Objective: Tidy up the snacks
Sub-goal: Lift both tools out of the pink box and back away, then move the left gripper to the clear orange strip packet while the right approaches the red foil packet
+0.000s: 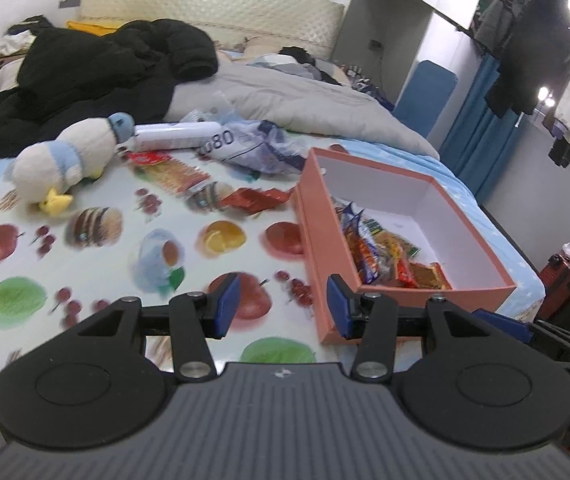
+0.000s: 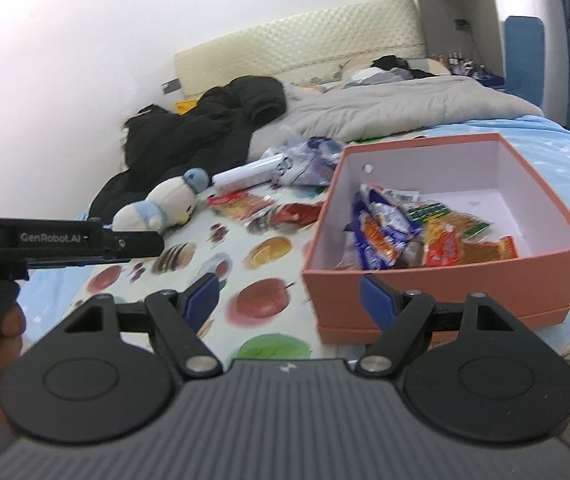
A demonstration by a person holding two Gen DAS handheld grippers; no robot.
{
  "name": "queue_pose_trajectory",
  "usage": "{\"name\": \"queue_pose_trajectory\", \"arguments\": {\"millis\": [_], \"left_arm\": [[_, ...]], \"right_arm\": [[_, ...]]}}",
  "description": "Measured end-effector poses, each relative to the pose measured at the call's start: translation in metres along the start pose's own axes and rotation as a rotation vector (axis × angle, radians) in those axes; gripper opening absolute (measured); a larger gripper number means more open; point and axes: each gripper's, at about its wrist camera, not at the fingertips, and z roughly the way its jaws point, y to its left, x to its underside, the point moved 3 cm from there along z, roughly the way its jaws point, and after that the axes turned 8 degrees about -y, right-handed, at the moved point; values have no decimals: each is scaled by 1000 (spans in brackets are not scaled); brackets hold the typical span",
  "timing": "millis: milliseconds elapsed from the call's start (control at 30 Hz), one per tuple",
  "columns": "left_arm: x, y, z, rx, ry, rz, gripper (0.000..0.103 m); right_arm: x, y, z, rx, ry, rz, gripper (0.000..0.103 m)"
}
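- we see the salmon box [image 2: 441, 292] open-topped on the fruit-print sheet [image 1: 133, 264], its long axis running away from us toward the grey duvet [image 1: 305, 100].
- snack packets [image 2: 413, 232] lie heaped in its near end.
- loose packets [image 1: 177, 176] lie left of the box, beside the plush penguin [image 1: 73, 156] and a white tube [image 1: 173, 136].
- our left gripper [image 1: 283, 304] and right gripper [image 2: 291, 300] hover spread, grasping nothing.
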Motion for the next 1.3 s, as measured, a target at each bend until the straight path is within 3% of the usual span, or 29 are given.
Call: {"name": "queue_pose_trajectory", "arguments": {"millis": [400,1300], "left_arm": [[19,37,-9,-47,24,-53,54],[-4,100,75,-137,60,-85,54]], "right_arm": [[13,34,4,-68,30,-43,79],[0,51,100,-86,40,-59,79]]}}
